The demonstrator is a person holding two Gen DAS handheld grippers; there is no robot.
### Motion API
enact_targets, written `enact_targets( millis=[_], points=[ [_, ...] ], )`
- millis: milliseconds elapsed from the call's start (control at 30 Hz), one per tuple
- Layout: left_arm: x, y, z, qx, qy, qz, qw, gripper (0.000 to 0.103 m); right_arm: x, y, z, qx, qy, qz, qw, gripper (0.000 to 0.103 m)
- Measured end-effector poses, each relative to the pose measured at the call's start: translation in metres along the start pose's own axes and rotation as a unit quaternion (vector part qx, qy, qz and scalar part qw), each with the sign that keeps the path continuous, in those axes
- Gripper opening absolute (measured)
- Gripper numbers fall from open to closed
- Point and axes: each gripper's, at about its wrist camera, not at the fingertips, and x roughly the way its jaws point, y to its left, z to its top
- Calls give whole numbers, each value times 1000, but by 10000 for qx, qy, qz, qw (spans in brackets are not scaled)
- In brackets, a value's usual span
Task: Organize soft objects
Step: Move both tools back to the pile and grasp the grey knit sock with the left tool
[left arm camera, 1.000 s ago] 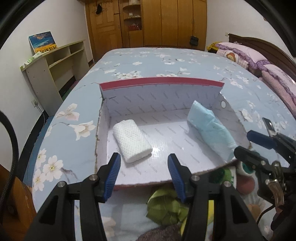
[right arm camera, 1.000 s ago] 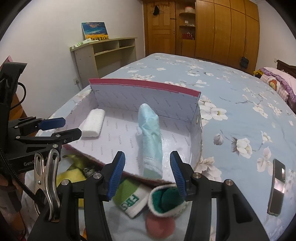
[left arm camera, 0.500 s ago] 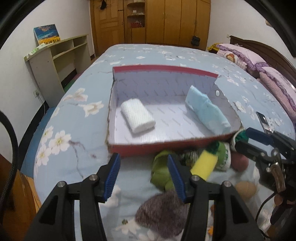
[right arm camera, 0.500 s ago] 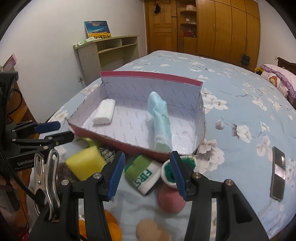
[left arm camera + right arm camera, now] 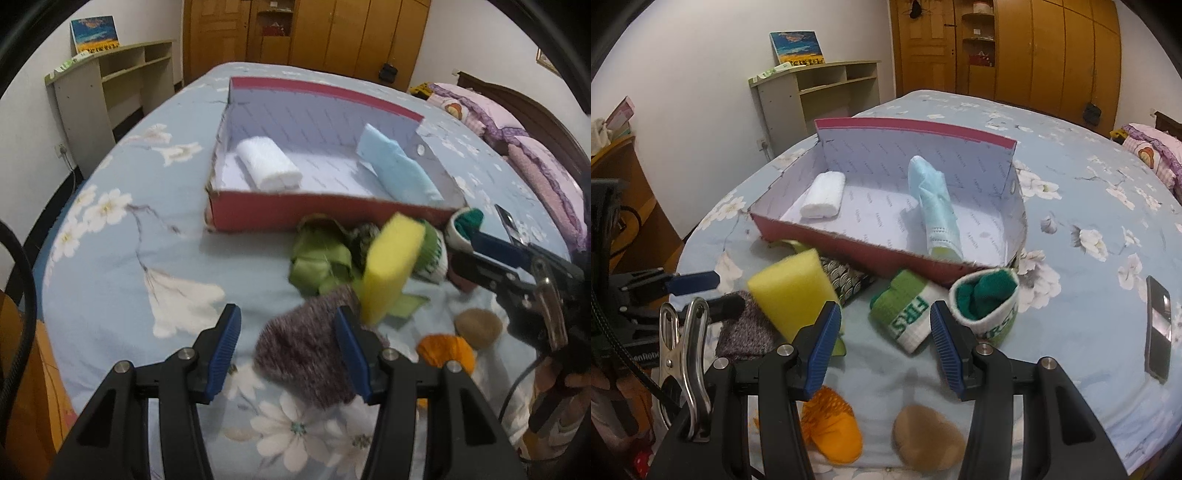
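Observation:
A red box [image 5: 295, 216] with a white inside holds a rolled white towel [image 5: 267, 168] and a folded light blue cloth [image 5: 399, 171]. In front of it lies a pile: yellow sponge [image 5: 389, 273], green cloth [image 5: 317, 262], grey knit piece [image 5: 306, 354], green-and-white socks [image 5: 905, 317], orange ball [image 5: 831, 428], brown puff [image 5: 927, 435]. My left gripper [image 5: 286, 332] is open just over the grey knit piece, pads clear of it. My right gripper [image 5: 884, 325] is open above the socks, holding nothing.
Everything rests on a blue flowered bedspread [image 5: 122, 258]. A dark phone [image 5: 1158, 326] lies to the right of the pile. Pillows [image 5: 517, 136] sit at the far right, a shelf unit [image 5: 110, 85] by the left wall, and wardrobes behind.
Both grippers have drawn back from over the box and dropped toward the pile in front of it. The sponge, knit piece, orange ball and puff came into view. Neither gripper's opening changed.

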Motion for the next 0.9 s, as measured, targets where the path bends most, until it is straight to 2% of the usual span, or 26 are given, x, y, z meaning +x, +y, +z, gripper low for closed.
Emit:
enact_targets(
  millis=[267,433,633,900],
  points=[
    [3,1,-9,-71,-47,-110,9999,56,3,5,-7,16,67,105,9999,52],
    [2,-1,-13,-54,-64,-300,9995,56,4,10,-10,-30,90,176,9998,52],
    [1,-5,-17,41,-93,-222,9997,56,7,15,-11,-83,127,288,9995,52],
    [17,-3,-20,-272,-13,-308,9992,56,9,21,-13,-150,140,327,9993,52]
  ],
)
